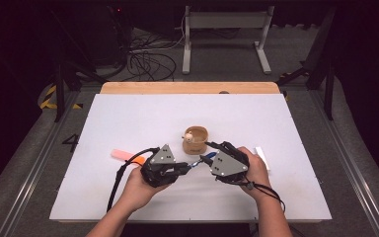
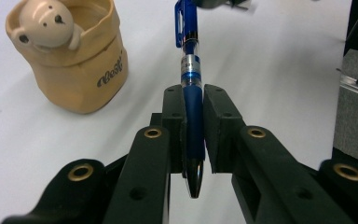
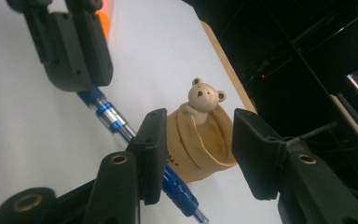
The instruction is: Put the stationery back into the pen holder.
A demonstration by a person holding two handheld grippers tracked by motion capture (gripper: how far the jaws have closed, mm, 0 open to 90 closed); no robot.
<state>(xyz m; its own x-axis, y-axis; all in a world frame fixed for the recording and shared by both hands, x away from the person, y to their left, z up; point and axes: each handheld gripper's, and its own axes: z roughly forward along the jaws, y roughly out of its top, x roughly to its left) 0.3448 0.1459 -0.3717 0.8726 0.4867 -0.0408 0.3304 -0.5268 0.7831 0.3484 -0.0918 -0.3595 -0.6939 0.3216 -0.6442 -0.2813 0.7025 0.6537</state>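
Observation:
My left gripper (image 1: 185, 168) (image 2: 194, 135) is shut on the grip section of a blue pen (image 2: 193, 93) (image 1: 197, 162), held a little above the white tabletop (image 1: 143, 118). The pen's tip points back toward the camera in the left gripper view, and its clip end reaches my right gripper (image 1: 208, 158) (image 3: 199, 122). That gripper's jaws stand apart. The pen (image 3: 112, 119) passes behind one jaw, and its clip end lies low in the gap, untouched by the pads. Just beyond stands a tan cup with a bear figure (image 1: 196, 139) (image 2: 74, 70) (image 3: 200, 154), upright.
A pink and orange object (image 1: 122, 155) (image 3: 105, 14) lies on the tabletop left of my left hand. A white strip (image 1: 261, 157) lies right of my right hand. A wooden edge (image 1: 190, 88) borders the table's far side, with cables and a metal stand on the floor behind.

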